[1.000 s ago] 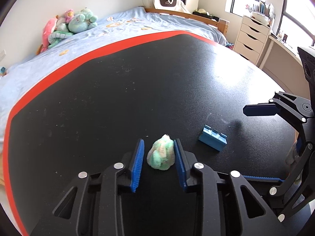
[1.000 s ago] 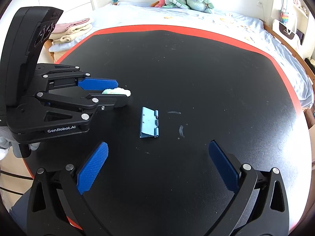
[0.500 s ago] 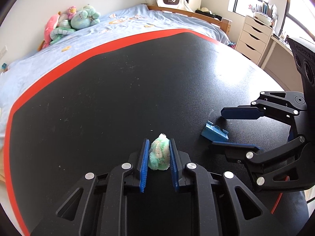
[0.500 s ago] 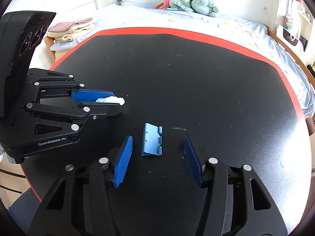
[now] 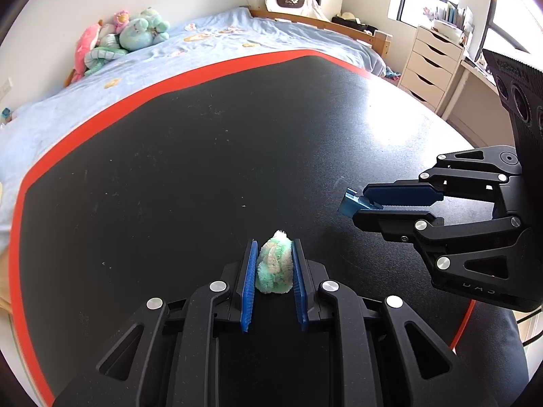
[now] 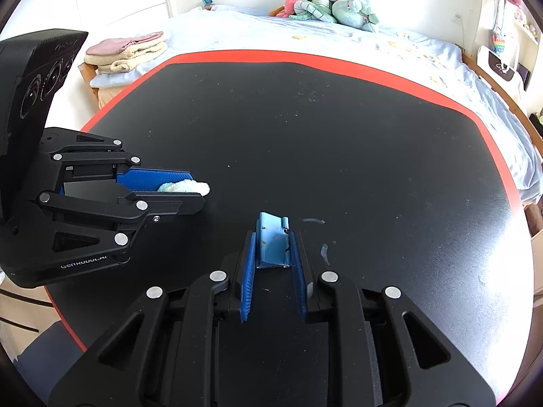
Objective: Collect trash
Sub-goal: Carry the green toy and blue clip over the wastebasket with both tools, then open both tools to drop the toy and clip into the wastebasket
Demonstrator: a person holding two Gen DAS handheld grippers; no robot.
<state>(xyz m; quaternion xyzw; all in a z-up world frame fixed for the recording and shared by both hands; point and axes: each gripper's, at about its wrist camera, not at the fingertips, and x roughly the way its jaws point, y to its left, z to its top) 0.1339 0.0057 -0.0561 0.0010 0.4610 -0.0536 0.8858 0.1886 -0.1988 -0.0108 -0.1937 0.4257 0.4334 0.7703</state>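
Your left gripper (image 5: 273, 264) pinches a crumpled green-and-white fuzzy wad (image 5: 275, 266) between its blue pads, tip poking out ahead of the fingertips, above the black table with the red edge (image 5: 163, 156). Your right gripper (image 6: 273, 254) has its jaws closing on a small light-blue plastic clip piece (image 6: 273, 242), pads against both its sides, its far end sticking out forward. The two grippers are near each other, side by side.
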